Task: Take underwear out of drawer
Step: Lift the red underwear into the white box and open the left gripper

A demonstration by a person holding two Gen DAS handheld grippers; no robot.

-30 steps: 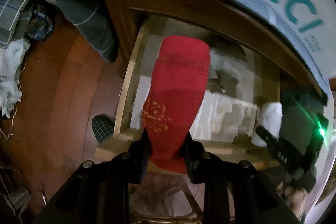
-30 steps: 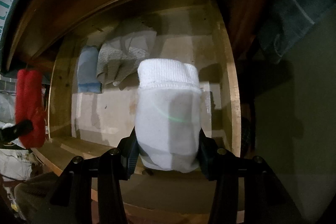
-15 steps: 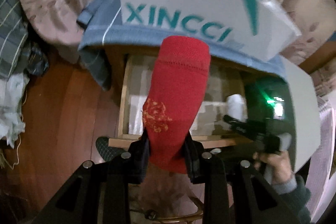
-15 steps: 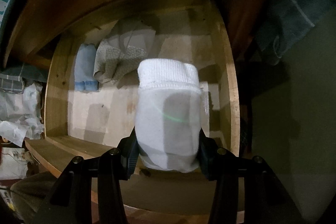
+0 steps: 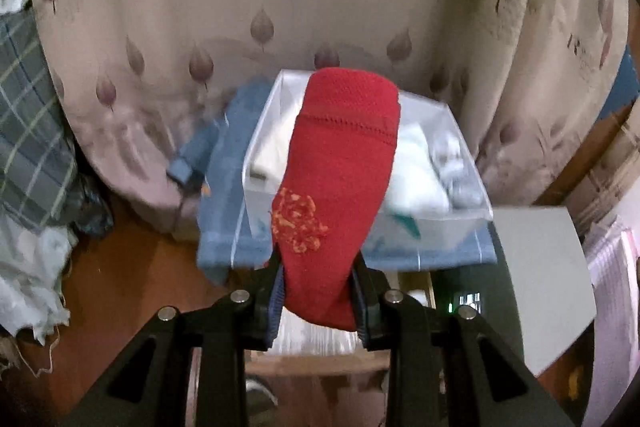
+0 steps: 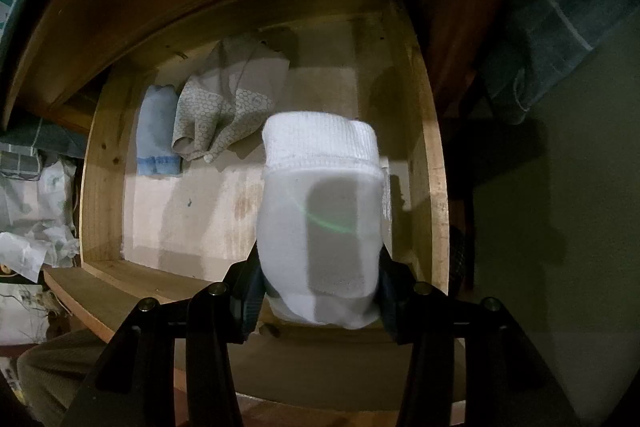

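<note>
The red underwear (image 5: 340,183) is pinched in the left tool (image 5: 318,287), long axis toward twelve o'clock, where the white box (image 5: 472,215) is seen.

The white underwear (image 6: 320,223) is pinched in the right tool (image 6: 320,291) above the drawer (image 6: 102,163).

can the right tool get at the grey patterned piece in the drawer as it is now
Probably not yet. The right tool is already shut on a white garment. The path to the grey patterned piece in the open drawer looks free, though.
</note>
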